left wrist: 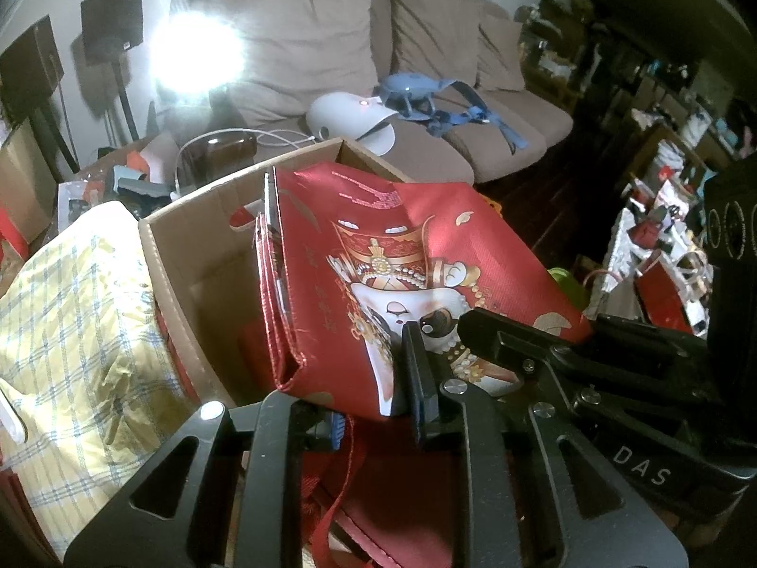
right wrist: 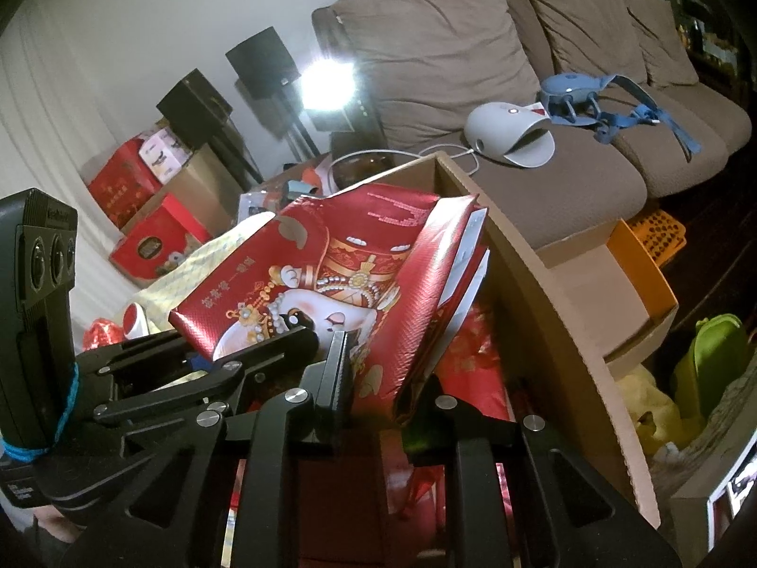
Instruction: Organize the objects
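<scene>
Item, nearest: my left gripper [left wrist: 374, 407], jaws clamped on the bottom edge of a red gift bag [left wrist: 378, 260]. The bag is flattened and printed with a cartoon figure in a pearl headdress.

Item: my right gripper [right wrist: 378, 378], jaws pinched on the same bag along its folded side, next to the left one. Both hold it tilted above the open top of a cardboard box [left wrist: 189, 246].

Item, in the box: more red bags and red cord handles below, and open room on the left side.

Item, beside the box: a yellow checked cloth [left wrist: 80, 322].

Item, beyond: a brown sofa [left wrist: 426, 47] carrying a white dome-shaped device [left wrist: 350, 118] and a blue strap harness [left wrist: 426, 99]; a bright lamp [left wrist: 196, 57].

Step in hand, as I judge it: filing the bag into the box. Next move calls for lowering it on edge beside the others, both grips letting go together, so it does not spring open or catch the box wall.
</scene>
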`<state>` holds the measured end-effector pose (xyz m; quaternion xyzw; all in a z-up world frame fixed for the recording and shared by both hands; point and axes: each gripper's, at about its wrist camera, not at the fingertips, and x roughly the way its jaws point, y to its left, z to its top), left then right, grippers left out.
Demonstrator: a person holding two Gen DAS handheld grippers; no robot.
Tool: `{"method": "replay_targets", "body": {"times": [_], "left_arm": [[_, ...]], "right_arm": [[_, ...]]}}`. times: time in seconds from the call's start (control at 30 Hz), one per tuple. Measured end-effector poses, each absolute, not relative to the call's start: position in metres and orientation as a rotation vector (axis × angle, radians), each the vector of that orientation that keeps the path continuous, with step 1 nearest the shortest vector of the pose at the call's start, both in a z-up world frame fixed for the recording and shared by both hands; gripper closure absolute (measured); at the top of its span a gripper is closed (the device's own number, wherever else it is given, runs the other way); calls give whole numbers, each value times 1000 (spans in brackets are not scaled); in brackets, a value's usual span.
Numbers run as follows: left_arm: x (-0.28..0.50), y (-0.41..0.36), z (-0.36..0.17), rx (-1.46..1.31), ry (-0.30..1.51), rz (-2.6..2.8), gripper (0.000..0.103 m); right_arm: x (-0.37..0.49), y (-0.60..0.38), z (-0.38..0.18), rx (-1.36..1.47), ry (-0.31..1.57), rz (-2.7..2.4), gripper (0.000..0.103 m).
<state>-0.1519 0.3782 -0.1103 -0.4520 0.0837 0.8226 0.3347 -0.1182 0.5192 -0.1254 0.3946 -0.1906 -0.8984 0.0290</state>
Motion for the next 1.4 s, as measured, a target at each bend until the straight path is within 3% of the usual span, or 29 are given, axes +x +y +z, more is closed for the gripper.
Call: {"method": "replay_targets", "body": {"times": [0.27, 0.57, 1.4], "left_arm": [[-153, 378, -108, -1182, 213, 2146, 81], [-156, 373, -104, -1169, 186, 2151, 71], [-161, 369, -104, -1170, 172, 2145, 70]], "right_arm": [[-118, 522, -127, 1210, -605, -2772, 86], [-113, 523, -122, 1175, -595, -2809, 82], [-113, 526, -122, 1165, -610, -2816, 72]]}}
